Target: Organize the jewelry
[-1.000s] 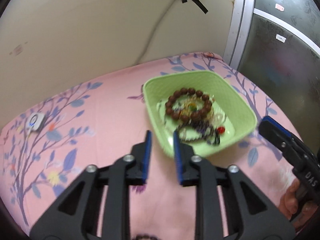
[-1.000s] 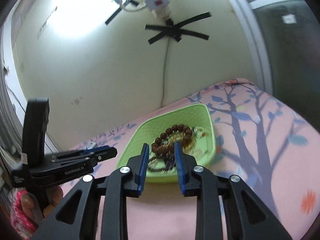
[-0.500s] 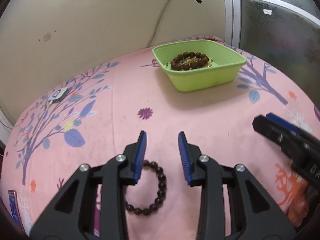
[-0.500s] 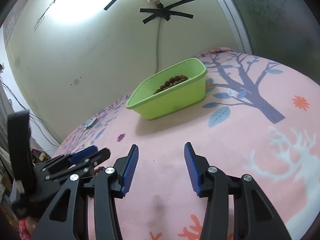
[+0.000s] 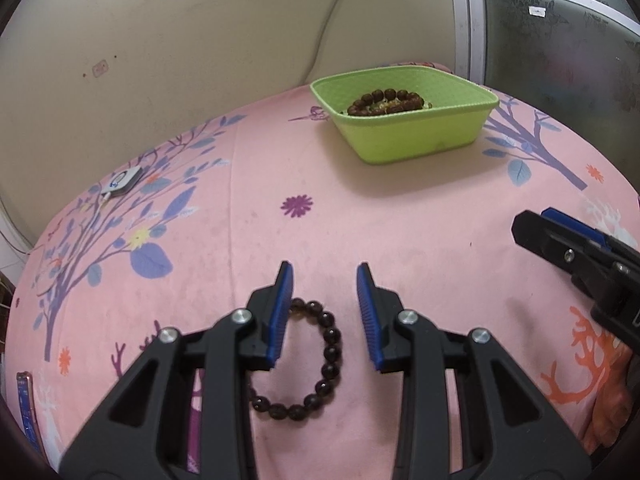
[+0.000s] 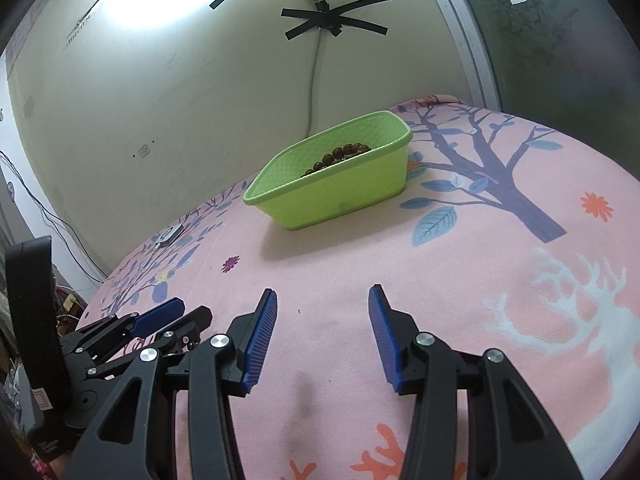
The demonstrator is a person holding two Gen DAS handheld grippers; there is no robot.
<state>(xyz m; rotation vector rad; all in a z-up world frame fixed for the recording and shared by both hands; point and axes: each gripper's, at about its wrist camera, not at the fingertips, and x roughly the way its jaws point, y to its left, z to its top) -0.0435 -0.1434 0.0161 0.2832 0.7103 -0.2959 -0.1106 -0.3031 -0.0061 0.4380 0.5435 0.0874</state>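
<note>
A dark beaded bracelet (image 5: 320, 368) lies on the pink cloth close under my left gripper (image 5: 325, 280), which is open and empty; its left finger hides part of the ring. A green basket (image 5: 416, 136) at the back holds a brown bead bracelet (image 5: 386, 101) and other jewelry; it also shows in the right wrist view (image 6: 340, 192). My right gripper (image 6: 322, 304) is open and empty above bare cloth, well short of the basket. It shows in the left wrist view (image 5: 560, 236) at the right edge.
A pink floral cloth (image 5: 256, 184) covers the surface. A small white device (image 5: 122, 182) with a cable lies at the far left. A wall stands behind the basket and a dark glass door (image 5: 560, 40) at the right. My left gripper shows in the right wrist view (image 6: 160, 316).
Both grippers pulled back from over the basket and lowered toward the near cloth, and both opened wider. The dark bracelet came into view under my left gripper.
</note>
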